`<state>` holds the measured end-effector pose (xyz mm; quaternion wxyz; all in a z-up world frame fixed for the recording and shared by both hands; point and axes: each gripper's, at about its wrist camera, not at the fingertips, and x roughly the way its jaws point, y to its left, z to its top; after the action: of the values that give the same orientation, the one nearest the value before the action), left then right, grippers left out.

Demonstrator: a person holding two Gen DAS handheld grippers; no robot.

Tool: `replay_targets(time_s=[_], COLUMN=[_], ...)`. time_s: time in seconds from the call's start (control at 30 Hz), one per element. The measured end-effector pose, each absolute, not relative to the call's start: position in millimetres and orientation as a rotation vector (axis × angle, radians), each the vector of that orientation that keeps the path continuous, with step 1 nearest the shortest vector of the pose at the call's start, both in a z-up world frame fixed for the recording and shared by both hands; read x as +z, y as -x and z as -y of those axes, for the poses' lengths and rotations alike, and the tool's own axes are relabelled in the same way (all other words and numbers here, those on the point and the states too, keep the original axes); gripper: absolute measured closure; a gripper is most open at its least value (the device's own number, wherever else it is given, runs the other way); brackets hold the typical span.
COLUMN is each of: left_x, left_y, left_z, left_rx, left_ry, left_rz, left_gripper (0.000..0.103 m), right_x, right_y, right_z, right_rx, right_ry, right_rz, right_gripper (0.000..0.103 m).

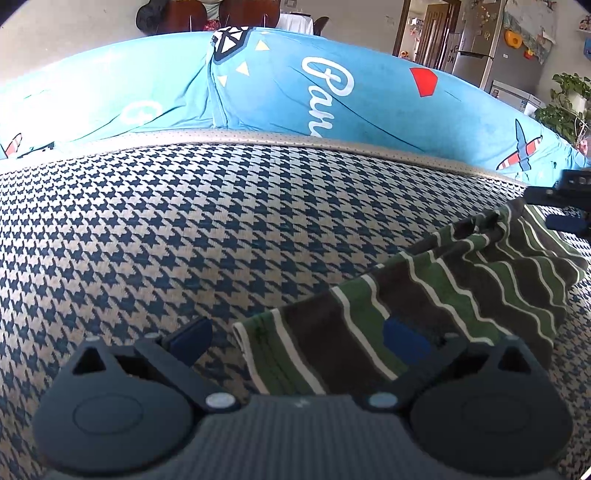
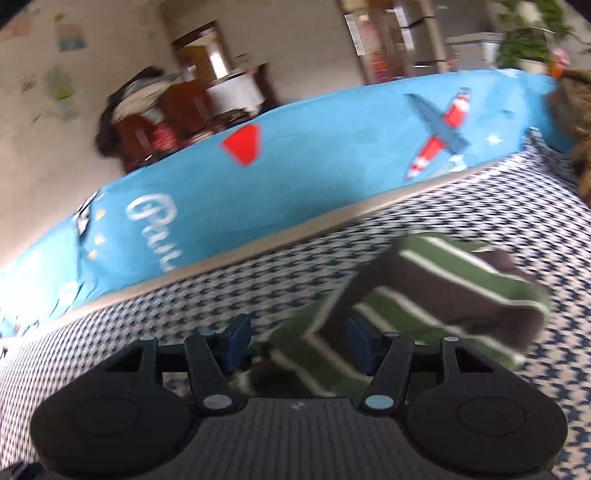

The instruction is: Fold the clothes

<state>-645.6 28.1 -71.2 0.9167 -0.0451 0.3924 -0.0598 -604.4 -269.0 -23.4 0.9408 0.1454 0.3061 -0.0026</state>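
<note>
A garment (image 1: 461, 288) striped in green, dark brown and thin white lies rumpled on the navy-and-beige houndstooth surface (image 1: 184, 229). My left gripper (image 1: 297, 339) is open wide just above it. The garment's near hem lies between the blue pads, neither of which presses on the cloth. At the far right of the left wrist view, part of my right gripper (image 1: 565, 218) shows by the garment's far end. In the blurred right wrist view my right gripper (image 2: 298, 343) is open over the folded-over garment (image 2: 436, 288), with cloth below the gap and no pad pressing it.
A long blue printed cover (image 1: 295, 92) with aeroplanes and white script rises behind a beige piped edge (image 1: 295, 138). Beyond it stand dark wooden chairs (image 1: 207, 14), a steel fridge (image 1: 491, 48) and a leafy plant (image 1: 569, 103). Something brown and furry (image 2: 576, 122) sits at right.
</note>
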Motion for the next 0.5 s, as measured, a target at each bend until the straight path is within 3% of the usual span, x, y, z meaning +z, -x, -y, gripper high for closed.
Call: replay_targets(time_s=[0.33,0.4,0.47,0.5], left_x=[-73,-73,-73,-73], left_y=[645,644,644,644], left_z=[-30,-30,-30,-30], left_rx=[-0.123,-0.123,-0.122,-0.122], left_ry=[0.115,0.117,0.12,0.121], left_rz=[-0.829,-0.831,-0.834,-0.836], left_gripper=[0.0,0.0,0.0,0.0], right_x=[-55,-60,-66,-68], right_y=[573,568,562,560], right_z=[241,237,234,234], right_rx=[-0.04,-0.053,-0.057,-0.057], right_ry=[-0.197,-0.177,-0.168,-0.171], right_rz=[-0.702,-0.712,-0.727,-0.732], right_gripper=[0.047,0.058,0.08,0.083])
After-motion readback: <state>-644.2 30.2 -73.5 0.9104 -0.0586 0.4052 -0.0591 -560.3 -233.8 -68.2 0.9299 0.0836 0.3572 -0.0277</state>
